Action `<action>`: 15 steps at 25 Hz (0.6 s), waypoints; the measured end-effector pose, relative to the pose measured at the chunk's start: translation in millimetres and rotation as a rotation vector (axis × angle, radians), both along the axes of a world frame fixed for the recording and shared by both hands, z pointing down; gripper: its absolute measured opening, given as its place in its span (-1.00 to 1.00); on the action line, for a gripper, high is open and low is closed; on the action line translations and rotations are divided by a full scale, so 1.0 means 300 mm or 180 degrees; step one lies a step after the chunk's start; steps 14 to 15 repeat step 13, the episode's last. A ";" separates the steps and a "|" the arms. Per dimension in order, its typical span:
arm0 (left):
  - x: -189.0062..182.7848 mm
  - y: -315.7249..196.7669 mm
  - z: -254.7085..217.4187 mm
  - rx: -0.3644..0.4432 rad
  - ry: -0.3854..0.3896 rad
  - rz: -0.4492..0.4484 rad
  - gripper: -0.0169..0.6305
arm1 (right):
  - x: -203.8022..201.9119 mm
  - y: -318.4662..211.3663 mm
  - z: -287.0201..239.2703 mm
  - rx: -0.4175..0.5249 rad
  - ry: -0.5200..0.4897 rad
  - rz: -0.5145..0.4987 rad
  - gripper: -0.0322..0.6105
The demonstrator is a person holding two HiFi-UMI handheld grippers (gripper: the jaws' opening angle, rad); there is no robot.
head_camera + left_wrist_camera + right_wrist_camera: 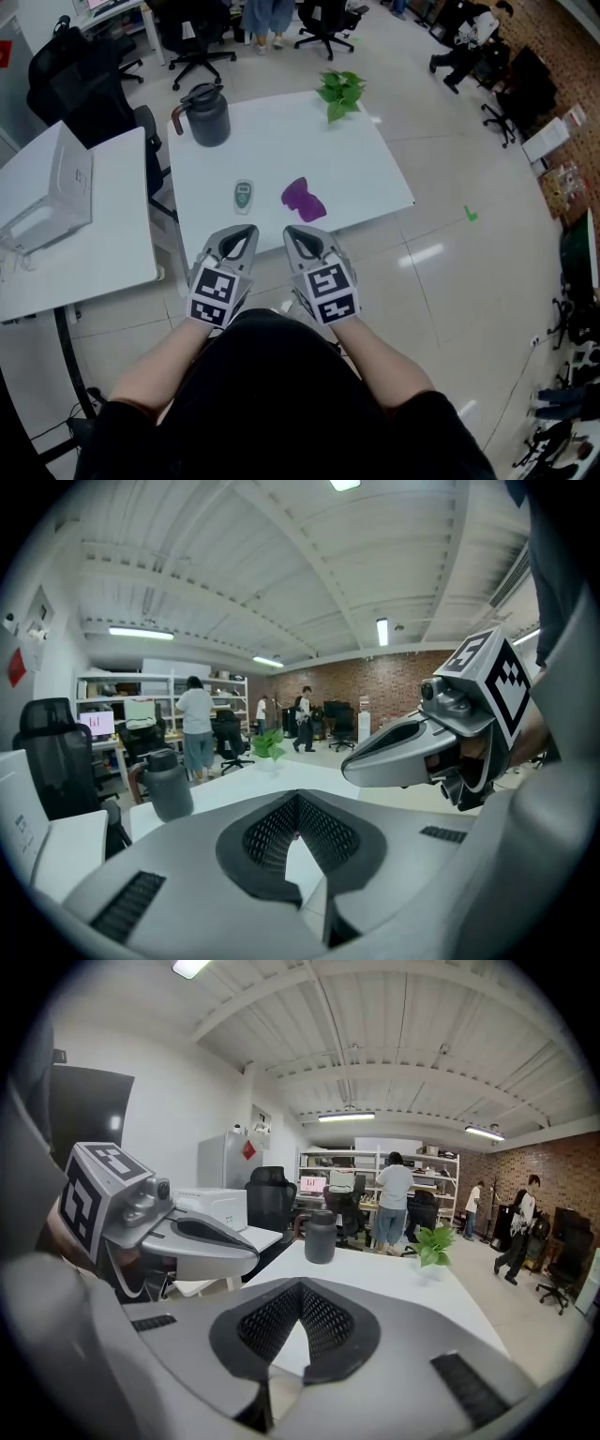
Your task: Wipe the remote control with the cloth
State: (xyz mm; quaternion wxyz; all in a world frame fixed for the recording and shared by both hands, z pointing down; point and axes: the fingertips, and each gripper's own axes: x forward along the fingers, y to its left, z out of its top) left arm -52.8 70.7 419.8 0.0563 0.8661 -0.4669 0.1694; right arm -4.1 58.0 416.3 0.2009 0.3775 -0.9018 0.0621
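Observation:
A small pale green and white remote control (243, 196) lies on the white table (375, 159), with a crumpled purple cloth (303, 200) just to its right. My left gripper (246, 229) and right gripper (292, 231) hang side by side in front of the table's near edge, short of both things. Both are shut with nothing between the jaws. From the left gripper view, the jaws (298, 829) meet over the tabletop and the right gripper (441, 738) shows at the right. The right gripper view has its jaws (300, 1321) shut and the left gripper (159, 1227) at the left.
A dark grey jug (207, 114) stands at the table's back left and a green plant (340, 90) at the back edge. A second white table (112, 234) with a white machine (47, 187) is at the left. Office chairs (80, 84) and people stand behind.

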 end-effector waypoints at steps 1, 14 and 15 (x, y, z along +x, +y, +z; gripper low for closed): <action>0.002 0.000 0.000 0.0001 0.0000 0.0002 -0.95 | 0.001 0.000 0.000 0.0002 0.0001 0.0003 -0.86; 0.007 -0.011 0.003 -0.0008 0.0016 -0.0028 -0.95 | 0.012 -0.006 0.005 0.0008 0.0011 0.0013 -0.86; 0.007 -0.011 0.003 -0.0008 0.0016 -0.0028 -0.95 | 0.012 -0.006 0.005 0.0008 0.0011 0.0013 -0.86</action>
